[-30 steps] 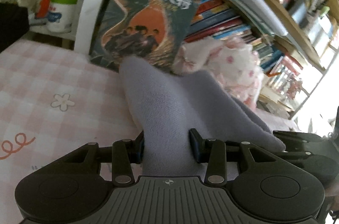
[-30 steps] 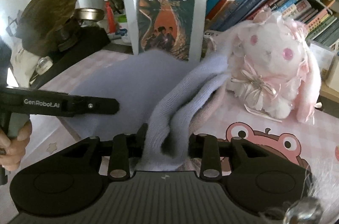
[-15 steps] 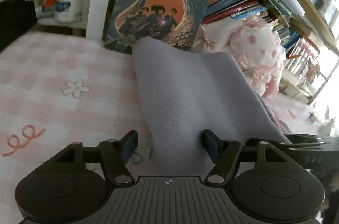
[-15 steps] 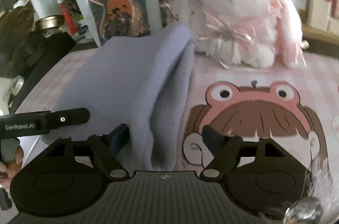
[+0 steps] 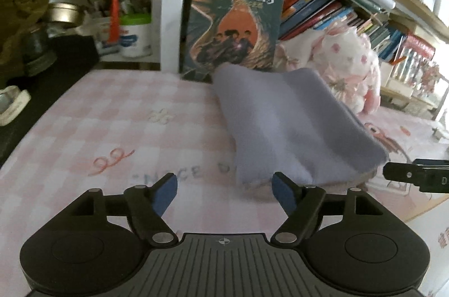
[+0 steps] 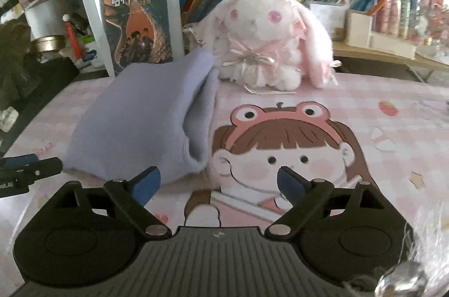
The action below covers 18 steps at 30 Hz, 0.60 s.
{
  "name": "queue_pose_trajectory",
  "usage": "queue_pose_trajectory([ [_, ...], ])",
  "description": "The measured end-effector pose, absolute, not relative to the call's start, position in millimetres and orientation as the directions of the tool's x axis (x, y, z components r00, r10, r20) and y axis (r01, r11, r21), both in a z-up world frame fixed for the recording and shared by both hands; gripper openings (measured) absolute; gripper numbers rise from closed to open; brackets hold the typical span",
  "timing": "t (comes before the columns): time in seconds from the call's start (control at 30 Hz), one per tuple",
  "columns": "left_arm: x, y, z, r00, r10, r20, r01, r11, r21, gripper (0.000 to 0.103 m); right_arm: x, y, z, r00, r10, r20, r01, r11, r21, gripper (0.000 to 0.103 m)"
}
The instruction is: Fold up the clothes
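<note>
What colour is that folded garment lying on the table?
Plain pale lavender-grey garment, no pattern; the right wrist view shows it best.

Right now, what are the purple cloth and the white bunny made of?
The purple cloth looks like soft fleece or knit: matte, fuzzy, with thick rounded folds. The white bunny looks like fluffy plush, its fur shaggy and tufted, with pink ribbon trim that seems satiny. I cannot tell the exact fibres.

Plush rabbit [image 6: 266,44] and book [image 6: 140,24] block behind.
</note>
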State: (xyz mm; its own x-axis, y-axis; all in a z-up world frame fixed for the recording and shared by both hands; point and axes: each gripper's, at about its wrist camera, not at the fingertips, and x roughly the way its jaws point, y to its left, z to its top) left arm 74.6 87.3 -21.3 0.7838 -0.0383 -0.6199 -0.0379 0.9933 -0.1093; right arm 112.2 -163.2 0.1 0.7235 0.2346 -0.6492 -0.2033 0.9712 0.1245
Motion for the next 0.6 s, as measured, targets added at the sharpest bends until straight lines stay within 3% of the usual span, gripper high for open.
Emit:
queue_pose_trajectory([
  [0.17, 56.0, 76.6, -16.2, 0.791, -0.039, -0.611, -0.006, 0.997, -0.071, 0.077, 90.1, -155.3, 3.0, 0.729, 0.189, -0.658, -0.189, 0.979, 0.073, 0.097],
  [0.37, 42.0, 67.0, -13.2, 0.797, -0.029, -0.603, 0.006, 0.999, -0.041, 0.092, 68.9, -144.8, 3.7, 0.737, 0.170, -0.655, -0.185, 0.982, 0.048, 0.100],
  [0.6, 33.1, 63.6, -17.0, 0.780, -0.053, -0.624, 0.024, 0.998, -0.056, 0.096, 49.0, -137.0, -4.6, 0.729, 0.143, -0.669, -0.140, 0.988, 0.059, 0.100],
])
